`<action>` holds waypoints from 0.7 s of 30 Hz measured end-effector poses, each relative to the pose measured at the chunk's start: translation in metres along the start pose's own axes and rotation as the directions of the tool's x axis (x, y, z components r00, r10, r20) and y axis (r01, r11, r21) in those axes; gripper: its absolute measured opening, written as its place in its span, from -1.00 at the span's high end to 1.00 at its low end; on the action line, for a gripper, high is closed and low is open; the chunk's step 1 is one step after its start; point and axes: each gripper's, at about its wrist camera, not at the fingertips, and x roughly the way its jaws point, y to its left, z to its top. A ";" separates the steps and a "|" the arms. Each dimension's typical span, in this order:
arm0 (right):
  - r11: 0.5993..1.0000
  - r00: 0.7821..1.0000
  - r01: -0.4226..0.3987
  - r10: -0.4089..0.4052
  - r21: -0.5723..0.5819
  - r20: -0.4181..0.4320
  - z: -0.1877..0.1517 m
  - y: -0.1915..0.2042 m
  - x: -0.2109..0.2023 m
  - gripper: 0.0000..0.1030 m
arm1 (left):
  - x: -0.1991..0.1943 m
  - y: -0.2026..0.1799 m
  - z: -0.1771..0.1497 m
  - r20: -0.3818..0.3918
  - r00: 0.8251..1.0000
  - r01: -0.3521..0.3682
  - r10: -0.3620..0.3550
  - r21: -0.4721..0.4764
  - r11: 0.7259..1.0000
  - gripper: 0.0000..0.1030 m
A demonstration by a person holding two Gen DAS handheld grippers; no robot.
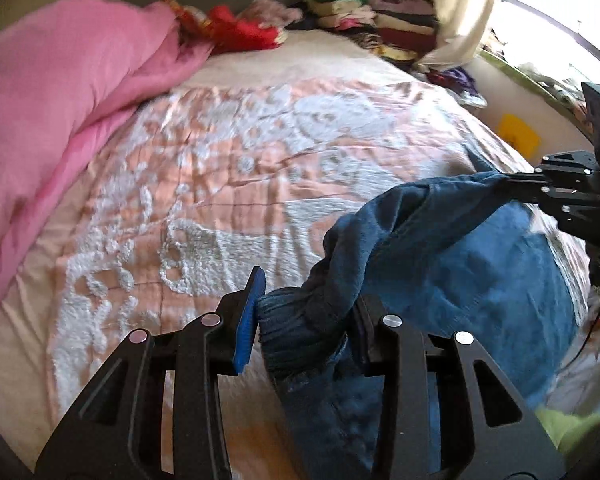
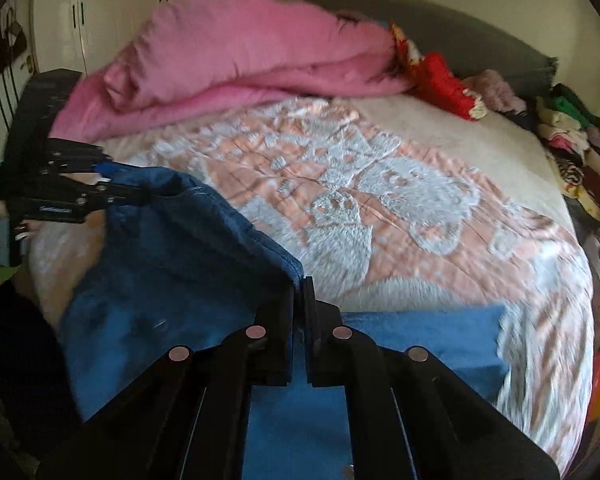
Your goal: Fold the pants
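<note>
The blue pants hang lifted over the near edge of the bed, held by both grippers. My left gripper is shut on a bunched ribbed cuff or waistband end of the pants, with a thick wad of cloth between its jaws. My right gripper is shut on a thin edge of the pants. It also shows in the left wrist view, pinching the far corner. The left gripper shows in the right wrist view at the left. The cloth stretches between them; a lower part lies on the bed.
The bed has a pink and white patterned bedspread. A pink duvet is heaped at the left and back. Red cloth and stacks of folded clothes lie by the headboard. A curtain and window are at the right.
</note>
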 end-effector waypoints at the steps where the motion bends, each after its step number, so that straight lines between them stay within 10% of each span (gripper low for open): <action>1: 1.000 1.000 0.003 -0.003 0.005 0.016 -0.008 0.006 -0.015 0.94 | -0.007 -0.004 -0.003 0.007 1.000 0.000 0.000 0.015 1.000 0.43; 8: 1.000 0.999 -0.007 0.006 0.030 0.033 -0.060 0.042 -0.068 0.94 | -0.045 -0.038 -0.044 0.033 0.999 -0.012 0.009 0.093 0.996 0.43; 21: 0.975 0.968 -0.217 0.221 0.049 -0.118 -0.138 0.124 -0.047 0.94 | -0.035 -0.045 -0.129 -0.095 0.993 -0.063 0.068 0.056 0.996 0.40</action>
